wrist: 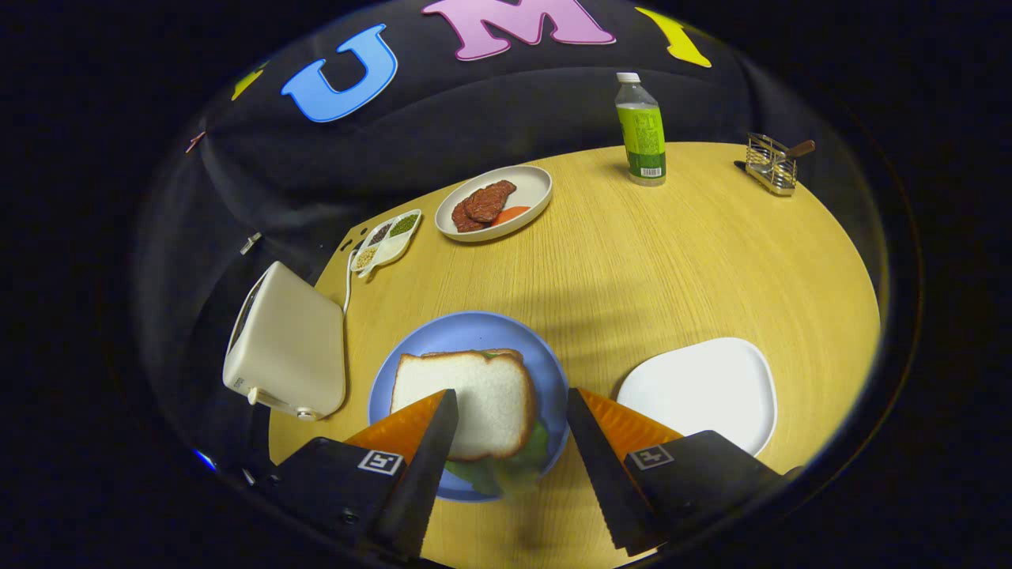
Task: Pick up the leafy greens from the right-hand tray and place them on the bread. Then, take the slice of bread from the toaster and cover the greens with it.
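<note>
Released and spread wide, the gripper (512,399) grasps nothing; its fingers straddle the near half of a blue plate (411,356). On that plate a bread slice (474,395) lies flat over leafy greens (514,466), which peek out at the slice's five o'clock edge. At nine o'clock of the plate, just beside it, stands the toaster (285,348). At three o'clock sits a white tray (704,391) on the wooden table (672,261).

Staged kitchen booth: black cloth wall (474,118) behind wooden tabletop (672,261); toaster (286,344) at left edge, 3 plates, bottle (641,130) near far edge.
</note>
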`<state>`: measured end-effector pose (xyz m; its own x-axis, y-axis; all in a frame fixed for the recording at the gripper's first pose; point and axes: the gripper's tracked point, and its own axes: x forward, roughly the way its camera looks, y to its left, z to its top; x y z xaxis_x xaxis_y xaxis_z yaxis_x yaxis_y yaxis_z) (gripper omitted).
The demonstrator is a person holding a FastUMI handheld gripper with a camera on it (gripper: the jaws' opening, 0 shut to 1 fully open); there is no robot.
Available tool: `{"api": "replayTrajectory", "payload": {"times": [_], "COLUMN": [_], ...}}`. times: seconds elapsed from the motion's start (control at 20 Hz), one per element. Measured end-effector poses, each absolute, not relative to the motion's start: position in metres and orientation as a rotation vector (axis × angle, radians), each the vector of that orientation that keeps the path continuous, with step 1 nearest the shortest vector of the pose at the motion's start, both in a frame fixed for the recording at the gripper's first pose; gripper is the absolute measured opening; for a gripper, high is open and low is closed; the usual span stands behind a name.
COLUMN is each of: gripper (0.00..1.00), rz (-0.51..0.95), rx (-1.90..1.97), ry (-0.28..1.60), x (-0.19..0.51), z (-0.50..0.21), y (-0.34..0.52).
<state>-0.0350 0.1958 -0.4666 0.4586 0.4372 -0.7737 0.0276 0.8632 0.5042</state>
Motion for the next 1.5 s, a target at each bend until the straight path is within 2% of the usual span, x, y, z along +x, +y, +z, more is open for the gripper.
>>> {"api": "replayTrajectory", "payload": {"times": [0.1, 0.15, 0.25, 0.35, 0.75, 0.95, 1.15, 1.5], "gripper": [0.89, 0.94, 0.94, 1.00, 0.99, 0.99, 0.99, 0.99], "rz": [0.272, 0.272, 0.266, 0.264, 0.282, 0.338, 0.373, 0.351], "rx": [0.466, 0.450, 0.400, 0.348, 0.361, 0.390, 0.360, 0.195], "ry": [1.041, 1.020, 0.979, 0.936, 0.710, 0.617, 0.569, 0.506], "x": [-0.033, -0.031, -0.026, -0.021, 0.013, 0.016, 0.012, -0.004], "z": [-0.451, -0.442, -0.427, -0.407, -0.299, -0.258, -0.238, -0.235], "y": [0.189, 0.184, 0.174, 0.164, 0.163, 0.184, 0.198, 0.182]}}
